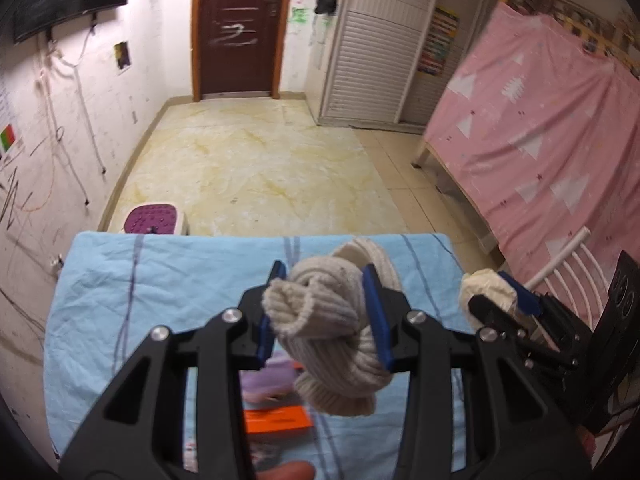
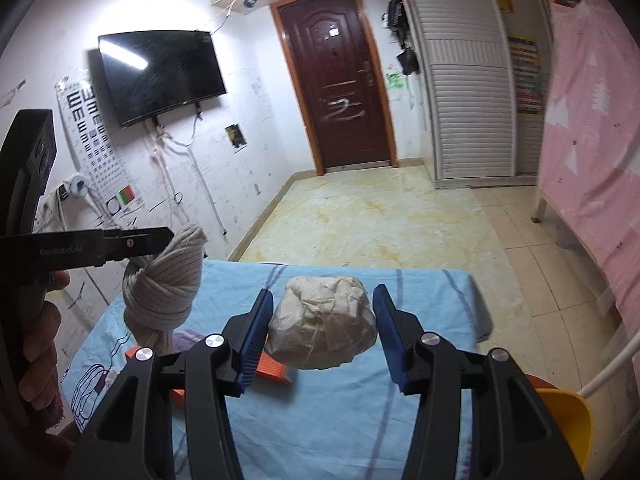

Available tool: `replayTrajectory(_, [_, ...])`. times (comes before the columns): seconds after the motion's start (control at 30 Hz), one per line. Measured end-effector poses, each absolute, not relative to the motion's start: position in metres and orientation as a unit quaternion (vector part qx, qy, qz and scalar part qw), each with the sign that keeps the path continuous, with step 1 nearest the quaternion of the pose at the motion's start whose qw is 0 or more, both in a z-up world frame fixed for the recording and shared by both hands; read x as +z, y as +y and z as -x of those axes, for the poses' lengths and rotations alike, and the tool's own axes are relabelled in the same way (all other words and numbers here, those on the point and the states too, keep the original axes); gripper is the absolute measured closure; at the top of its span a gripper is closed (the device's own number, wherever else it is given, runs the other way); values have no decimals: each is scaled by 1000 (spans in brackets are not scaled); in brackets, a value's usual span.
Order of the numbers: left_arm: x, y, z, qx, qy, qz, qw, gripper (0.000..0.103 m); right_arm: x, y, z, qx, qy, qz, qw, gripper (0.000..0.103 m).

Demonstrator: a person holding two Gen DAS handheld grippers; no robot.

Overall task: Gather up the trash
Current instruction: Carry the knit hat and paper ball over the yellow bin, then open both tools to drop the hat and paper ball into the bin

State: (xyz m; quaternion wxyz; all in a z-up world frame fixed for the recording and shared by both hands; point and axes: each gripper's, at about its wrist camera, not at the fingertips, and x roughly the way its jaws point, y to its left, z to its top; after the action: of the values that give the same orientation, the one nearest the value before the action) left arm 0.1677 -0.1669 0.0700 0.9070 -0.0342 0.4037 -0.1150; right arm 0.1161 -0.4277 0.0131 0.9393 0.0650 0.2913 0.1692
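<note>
Your left gripper point(image 1: 326, 312) is clamped on a knotted beige knit sock point(image 1: 332, 336), lifted above the blue bedsheet point(image 1: 160, 280). Your right gripper point(image 2: 322, 330) squeezes a crumpled paper wad point(image 2: 324, 322) between its blue pads point(image 2: 254, 334), just right of the sock, over an orange box point(image 2: 276, 372).

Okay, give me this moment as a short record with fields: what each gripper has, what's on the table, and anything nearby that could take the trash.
left gripper: shut on a knotted beige ribbed knit sock, lifted above the table
right gripper: holds a crumpled off-white paper wad between its blue pads, lifted above the table
table: covered by a light blue wrinkled cloth with dark stripes
on the cloth: a flat orange box; a lilac soft item, partly hidden
possible bin: a yellow plastic container rim at the right edge, contents not visible
</note>
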Motion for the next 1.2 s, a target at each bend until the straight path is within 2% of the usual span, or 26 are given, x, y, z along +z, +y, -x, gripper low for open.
replayTrajectory(0.63, [56, -329, -134, -222, 419, -33, 880, 66, -29, -592, -43, 43, 265, -159, 950, 58])
replayTrajectory(1.07, [29, -402, -134, -284, 432, 12, 856, 65, -65, -654, -22, -10, 269, -202, 942, 57])
replayTrajectory(1.13, [26, -410, -135, -288, 430, 20, 855, 57, -69, -658, -21, -8, 271, -203, 941, 55])
replayTrajectory(1.17, [27, -411, -133, -289, 430, 22, 855, 41, -70, -659, -21, -7, 271, -204, 940, 53])
replayTrajectory(1.2, [26, -414, -133, -290, 429, 28, 855, 31, -71, -660, -21, -8, 272, -205, 940, 48])
